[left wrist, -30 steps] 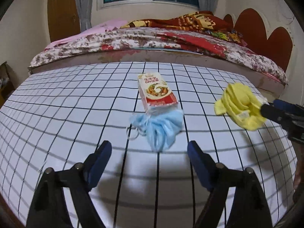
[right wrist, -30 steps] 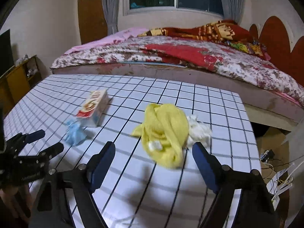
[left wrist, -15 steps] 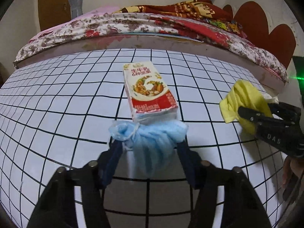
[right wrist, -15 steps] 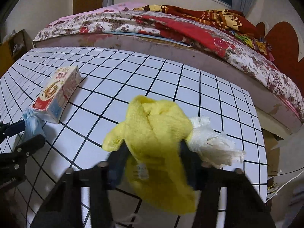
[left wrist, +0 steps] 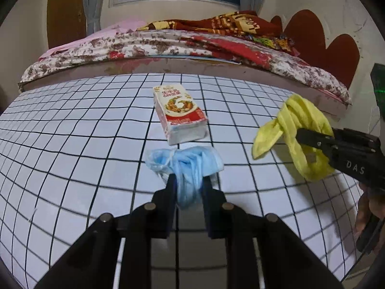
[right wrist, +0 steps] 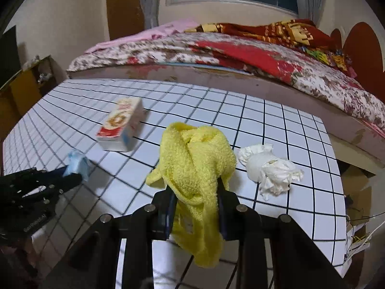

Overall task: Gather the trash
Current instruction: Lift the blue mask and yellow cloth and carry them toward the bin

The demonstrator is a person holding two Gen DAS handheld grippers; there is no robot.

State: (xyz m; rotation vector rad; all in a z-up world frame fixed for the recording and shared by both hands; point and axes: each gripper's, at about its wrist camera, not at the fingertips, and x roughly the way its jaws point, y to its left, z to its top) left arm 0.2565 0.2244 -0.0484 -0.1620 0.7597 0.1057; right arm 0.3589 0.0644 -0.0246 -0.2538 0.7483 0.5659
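Your left claw pinches the blue face mask; your right claw pinches the yellow cloth above the gridded worktop.

Lower mask hidden between claw fingers, carton print blurred, bed cut off right

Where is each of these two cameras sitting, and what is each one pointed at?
Left wrist: on the left gripper, looking down its fingers, clamped on a blue face mask, toward the milk carton and bed; a hand shows at right.
Right wrist: on the right gripper, clamped on a yellow towel, beside crumpled tissue.
Both share the grid tablecloth, carton, bed, and each other's gripper.
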